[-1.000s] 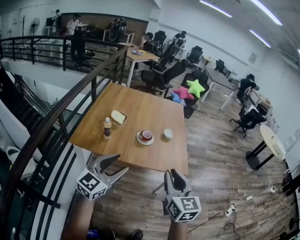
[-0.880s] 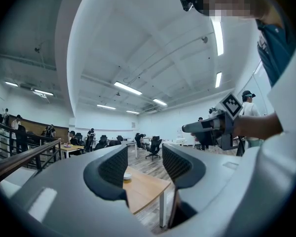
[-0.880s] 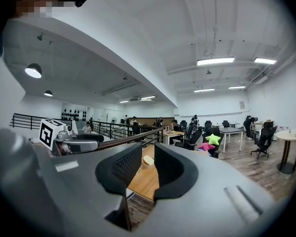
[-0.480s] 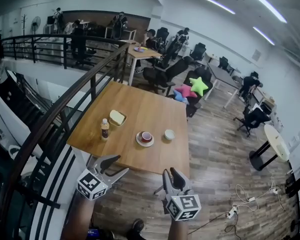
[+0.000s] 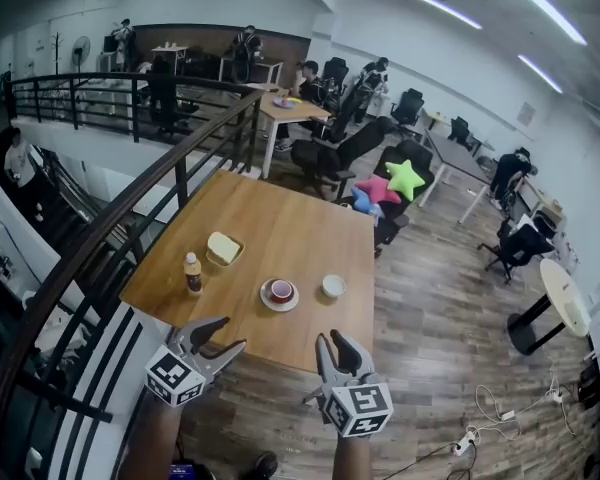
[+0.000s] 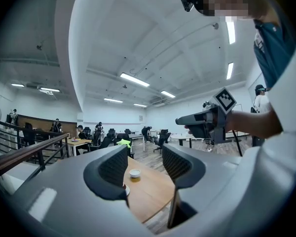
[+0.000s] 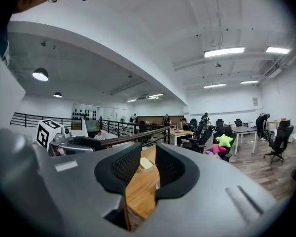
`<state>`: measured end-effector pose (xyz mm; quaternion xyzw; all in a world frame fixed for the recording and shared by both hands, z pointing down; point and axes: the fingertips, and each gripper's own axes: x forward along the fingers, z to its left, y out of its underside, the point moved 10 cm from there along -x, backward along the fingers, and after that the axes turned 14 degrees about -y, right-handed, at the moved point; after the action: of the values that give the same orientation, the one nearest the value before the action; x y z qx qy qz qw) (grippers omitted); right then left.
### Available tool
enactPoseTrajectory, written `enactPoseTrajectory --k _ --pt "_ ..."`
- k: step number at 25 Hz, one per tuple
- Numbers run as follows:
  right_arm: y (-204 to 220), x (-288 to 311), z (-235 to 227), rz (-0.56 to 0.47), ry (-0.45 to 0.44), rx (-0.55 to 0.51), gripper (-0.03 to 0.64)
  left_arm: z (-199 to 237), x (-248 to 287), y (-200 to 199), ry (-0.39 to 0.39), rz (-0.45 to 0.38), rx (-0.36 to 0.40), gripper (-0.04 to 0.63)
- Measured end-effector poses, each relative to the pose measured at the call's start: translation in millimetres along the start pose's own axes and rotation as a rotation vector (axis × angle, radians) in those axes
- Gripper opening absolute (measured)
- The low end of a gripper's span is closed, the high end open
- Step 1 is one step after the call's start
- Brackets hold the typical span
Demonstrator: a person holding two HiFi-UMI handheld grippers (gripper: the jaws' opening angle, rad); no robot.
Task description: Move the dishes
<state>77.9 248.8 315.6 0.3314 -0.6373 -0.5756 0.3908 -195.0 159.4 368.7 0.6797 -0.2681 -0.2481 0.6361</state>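
A wooden table [image 5: 280, 218] carries a white saucer with a red cup [image 5: 280, 293], a small white bowl [image 5: 333, 286], a wooden dish with a pale yellow block [image 5: 223, 248] and a small bottle [image 5: 192, 273]. My left gripper [image 5: 230, 333] hangs open just short of the table's near edge, empty. My right gripper [image 5: 332, 340] is beside it, also open and empty. In the left gripper view the jaws [image 6: 144, 169] frame the white bowl [image 6: 134, 173]. The right gripper [image 7: 148, 167] looks along the table toward the yellow-block dish [image 7: 144, 163].
A black railing [image 5: 130, 198] runs along the table's left side, with a stairwell drop beyond it. Office chairs with star cushions [image 5: 405, 178] stand past the far end. Wooden floor [image 5: 430, 308] lies to the right. Desks and several people fill the background.
The view has moved closer to the table and both grippers have advanced slightly toward its near edge. Both stay open and empty.
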Motion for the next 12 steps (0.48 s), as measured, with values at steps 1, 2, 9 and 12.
enactPoseTrajectory --k 1,2,9,12 --pt "-1 2 -8 0.001 -0.009 -0.004 0.077 -1 5 1 -0.009 0.003 0.001 0.217" --pt "-2 5 -16 0.000 -0.019 -0.006 0.077 -2 11 0 -0.021 0.004 0.000 0.216" --pt "0 25 -70 -0.009 -0.088 0.003 0.077 -8 48 -3 -0.084 0.025 0.012 0.216" --pt "4 26 -90 -0.013 -0.106 0.011 0.077 -16 63 0 -0.100 0.041 0.026 0.218"
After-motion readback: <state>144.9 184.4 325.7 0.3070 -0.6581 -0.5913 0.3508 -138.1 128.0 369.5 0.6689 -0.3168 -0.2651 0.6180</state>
